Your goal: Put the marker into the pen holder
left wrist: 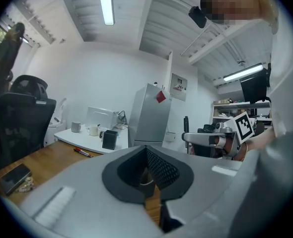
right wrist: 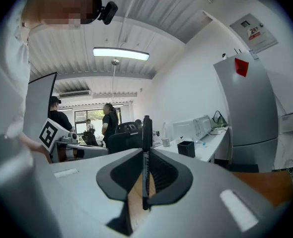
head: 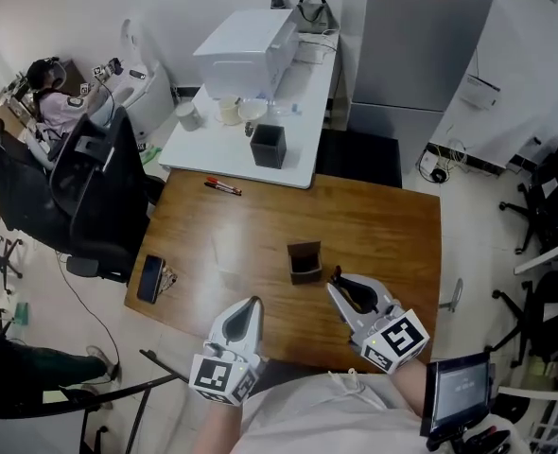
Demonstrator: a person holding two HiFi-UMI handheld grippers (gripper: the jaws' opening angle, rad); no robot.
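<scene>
Right hand-held gripper (right wrist: 145, 175) pinches the black marker (right wrist: 147, 128) upright; left hand-held gripper (left wrist: 147, 175) closed, empty; pen holder (head: 305, 261) nearby.

Wooden table (head: 378, 223), white desk (head: 301, 135), pale floor (head: 473, 218)

The right gripper (head: 341, 285) hangs just beside the brown pen holder (head: 305, 262) on the wooden table (head: 251, 230).
</scene>
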